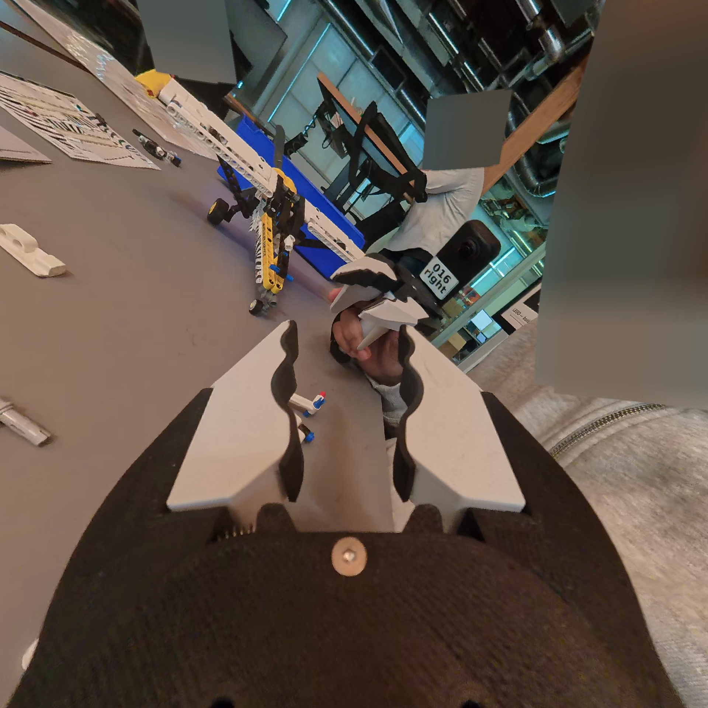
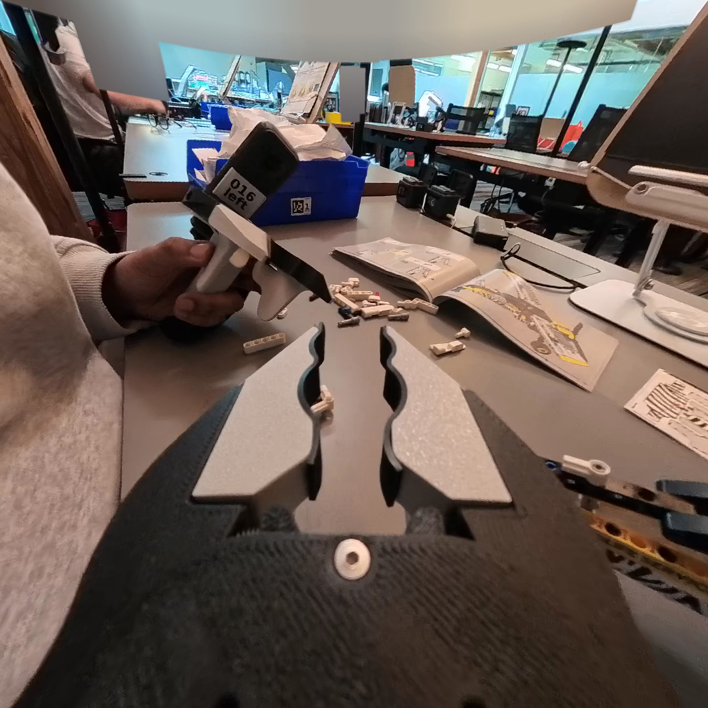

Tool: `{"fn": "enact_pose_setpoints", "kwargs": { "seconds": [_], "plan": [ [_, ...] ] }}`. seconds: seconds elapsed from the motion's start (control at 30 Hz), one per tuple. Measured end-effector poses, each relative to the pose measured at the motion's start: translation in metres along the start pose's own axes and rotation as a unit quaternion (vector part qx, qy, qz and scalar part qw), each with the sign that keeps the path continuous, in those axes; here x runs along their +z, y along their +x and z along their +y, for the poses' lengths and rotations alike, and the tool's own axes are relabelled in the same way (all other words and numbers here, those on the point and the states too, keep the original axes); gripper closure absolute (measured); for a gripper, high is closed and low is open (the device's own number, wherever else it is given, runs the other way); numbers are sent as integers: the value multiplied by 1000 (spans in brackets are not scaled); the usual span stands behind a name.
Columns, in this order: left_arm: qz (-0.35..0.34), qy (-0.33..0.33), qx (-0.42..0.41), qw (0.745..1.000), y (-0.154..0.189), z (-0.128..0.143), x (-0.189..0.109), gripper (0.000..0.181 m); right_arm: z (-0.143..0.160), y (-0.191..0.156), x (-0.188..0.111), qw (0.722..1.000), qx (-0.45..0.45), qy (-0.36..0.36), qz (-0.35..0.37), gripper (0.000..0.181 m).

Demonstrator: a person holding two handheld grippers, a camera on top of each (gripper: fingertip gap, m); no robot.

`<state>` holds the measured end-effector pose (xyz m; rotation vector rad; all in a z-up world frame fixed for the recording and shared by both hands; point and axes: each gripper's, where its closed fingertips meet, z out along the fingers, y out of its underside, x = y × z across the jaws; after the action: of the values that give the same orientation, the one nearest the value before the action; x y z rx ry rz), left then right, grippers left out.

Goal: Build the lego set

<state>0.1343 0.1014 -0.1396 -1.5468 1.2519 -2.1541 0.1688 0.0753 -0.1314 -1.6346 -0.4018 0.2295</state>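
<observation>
My left gripper (image 1: 348, 330) is open and empty, low over the grey table (image 1: 134, 306). A small white Lego piece with blue and red pins (image 1: 307, 402) lies on the table between its fingers, by the left pad. The half-built yellow, white and black Lego model (image 1: 270, 230) stands beyond it. My right gripper (image 2: 352, 331) is open and empty. A small white connector (image 2: 323, 406) lies on the table by its left pad. The model's end (image 2: 632, 509) shows at lower right. The left gripper (image 2: 323, 297) points at a pile of white pieces (image 2: 364, 300).
A blue bin (image 2: 318, 191) with crumpled paper stands at the back. An open instruction booklet (image 2: 421, 268), a sticker sheet (image 2: 670, 410) and a monitor stand (image 2: 632, 302) lie to the right. Loose white beams (image 2: 264, 343) (image 2: 446, 346) lie nearby. A person's grey sleeve (image 2: 46, 383) is at left. The left gripper's tips are roughly 5 cm from the right gripper's.
</observation>
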Motion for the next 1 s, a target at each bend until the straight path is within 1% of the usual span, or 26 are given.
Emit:
{"fn": "enact_pose_setpoints", "kwargs": {
  "seconds": [0.17,0.3,0.47,0.87,0.93,1.0],
  "plan": [
    [4,4,-1,1000,0,-2,0,130,5,2,4,999,30,-17,-17,154],
    [11,8,-9,1000,0,-3,0,130,10,2,7,998,36,-34,-26,162],
    [21,13,-23,999,1,-4,0,130,19,1,14,997,38,-64,-32,164],
    [42,31,-64,997,0,-9,-3,130,28,13,23,995,47,-84,-24,165],
    [34,29,-56,997,-1,-9,-3,130,30,15,25,995,47,-89,-24,165],
    [15,16,-28,999,-2,-5,-1,130,31,16,27,994,48,-92,-24,165]
  ]
}}
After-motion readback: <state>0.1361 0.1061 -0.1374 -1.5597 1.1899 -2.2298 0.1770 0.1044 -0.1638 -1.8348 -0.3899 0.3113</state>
